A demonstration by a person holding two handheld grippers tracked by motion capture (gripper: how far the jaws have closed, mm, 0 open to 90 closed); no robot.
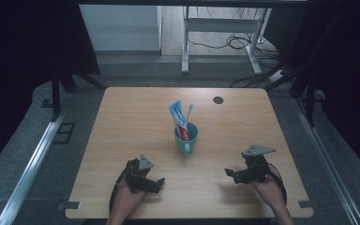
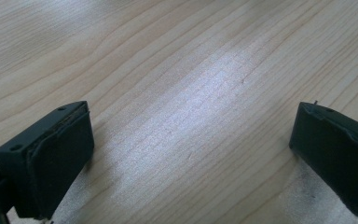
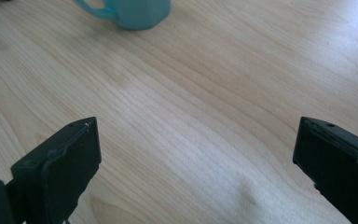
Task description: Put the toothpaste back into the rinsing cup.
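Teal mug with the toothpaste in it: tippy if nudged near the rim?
Probably somewhat: the toothpaste tube and toothbrush stand tall above the teal mug, raising its load. A glazed wall likely slips between pads. Its handle faces the person.

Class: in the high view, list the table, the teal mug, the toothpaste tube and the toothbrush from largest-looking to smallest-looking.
1. table
2. teal mug
3. toothpaste tube, partly hidden in the mug, so its place against the mug is unsure
4. toothbrush, only its thin top shows
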